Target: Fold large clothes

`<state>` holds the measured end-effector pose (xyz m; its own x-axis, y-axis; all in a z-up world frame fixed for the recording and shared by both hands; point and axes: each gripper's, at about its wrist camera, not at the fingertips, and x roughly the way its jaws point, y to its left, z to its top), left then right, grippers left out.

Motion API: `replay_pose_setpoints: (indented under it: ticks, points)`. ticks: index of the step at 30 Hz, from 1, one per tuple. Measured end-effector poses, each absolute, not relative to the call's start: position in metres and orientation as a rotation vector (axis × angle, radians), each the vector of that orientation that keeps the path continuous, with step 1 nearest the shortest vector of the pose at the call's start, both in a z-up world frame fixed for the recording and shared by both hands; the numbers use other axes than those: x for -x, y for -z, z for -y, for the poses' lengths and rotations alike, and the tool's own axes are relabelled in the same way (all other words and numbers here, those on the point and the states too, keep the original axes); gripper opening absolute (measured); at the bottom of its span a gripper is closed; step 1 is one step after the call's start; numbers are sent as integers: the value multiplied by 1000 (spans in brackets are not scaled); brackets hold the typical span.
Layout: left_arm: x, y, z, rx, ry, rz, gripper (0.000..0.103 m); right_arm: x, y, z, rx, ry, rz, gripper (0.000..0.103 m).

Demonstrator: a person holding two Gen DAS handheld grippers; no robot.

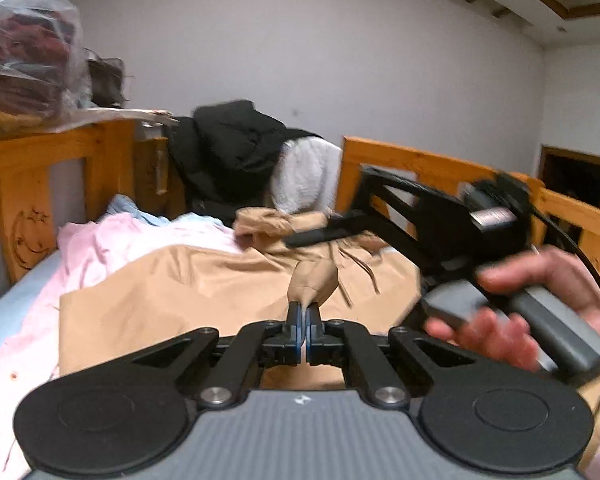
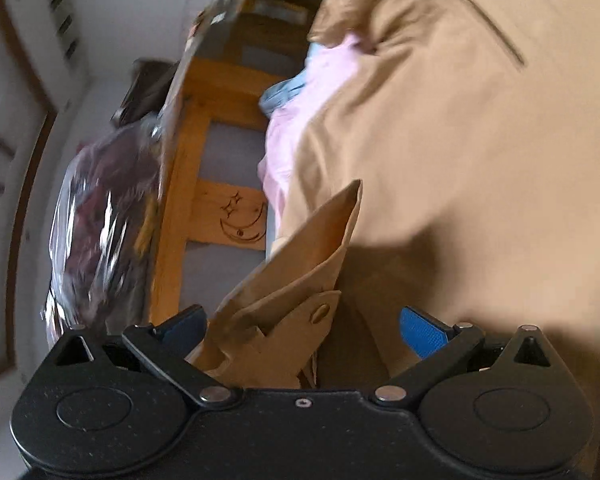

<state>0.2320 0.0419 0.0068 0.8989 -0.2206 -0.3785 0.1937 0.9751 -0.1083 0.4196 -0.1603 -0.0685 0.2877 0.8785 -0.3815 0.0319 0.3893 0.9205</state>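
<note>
Left claw [image 1: 304,312]: clamped on tan garment [image 1: 180,280] pinch | right claw [image 2: 304,328]: wide, cuff [image 2: 284,320] loose between pads | risk: cuff slides out, fold skews.

The coat [image 1: 188,280] is plain tan. The sheet [image 1: 112,240] under it is pale pink. The bed frame [image 1: 28,184] is orange wood with carved moon and stars. The jacket [image 1: 228,152] is black.

A wooden-framed bed [image 1: 384,156] carries pink bedding [image 1: 112,248]. A tan garment [image 1: 188,284] lies spread on it; dark clothing [image 1: 228,152] is heaped near the headboard.
</note>
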Motion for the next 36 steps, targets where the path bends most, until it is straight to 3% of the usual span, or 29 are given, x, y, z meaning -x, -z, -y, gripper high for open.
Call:
replay_pose_setpoints:
  ticks: [2, 4, 5, 6, 7, 8, 9, 10, 11, 12, 20, 25, 32, 36]
  points:
    - [-236, -4, -41, 73, 233, -425, 0, -426, 67, 156, -986, -692, -1141, 101]
    - [-238, -2, -41, 107, 237, -453, 1, -430, 65, 144, -917, -684, -1162, 93]
    - [-239, -2, -43, 126, 238, -464, 1, -430, 63, 136, -871, -679, -1182, 79]
    - [-239, -2, -45, 138, 232, -465, 2, -431, 63, 131, -825, -689, -1219, 56]
    - [-237, -2, -47, 146, 226, -462, 3, -431, 60, 125, -772, -676, -1225, 42]
    - [-236, -3, -49, 155, 223, -460, 7, -432, 54, 119, -715, -661, -1217, 13]
    - [-233, -4, -53, 173, 215, -459, 20, -433, 48, 115, -687, -666, -1197, 5]
    - [-229, -4, -57, 191, 212, -456, 28, -435, 38, 112, -684, -691, -1171, 4]
    - [-225, -5, -59, 203, 205, -452, 44, -438, 25, 109, -677, -714, -1138, 3]
    - [-219, -5, -63, 216, 196, -445, 49, -442, 7, 107, -670, -740, -1092, 3]
    - [-216, 2, -79, 156, 8, -506, 56, -466, -149, 137, -764, -860, -590, 3]
    - [-258, 16, -91, 99, -66, -590, 56, -454, -189, 178, -741, -827, -432, 3]
    - [-315, 37, -72, -136, -94, -559, 54, -428, -179, 247, -658, -705, -435, 3]
    - [-349, 43, -60, -241, -102, -554, 24, -419, -168, 276, -665, -652, -463, 3]
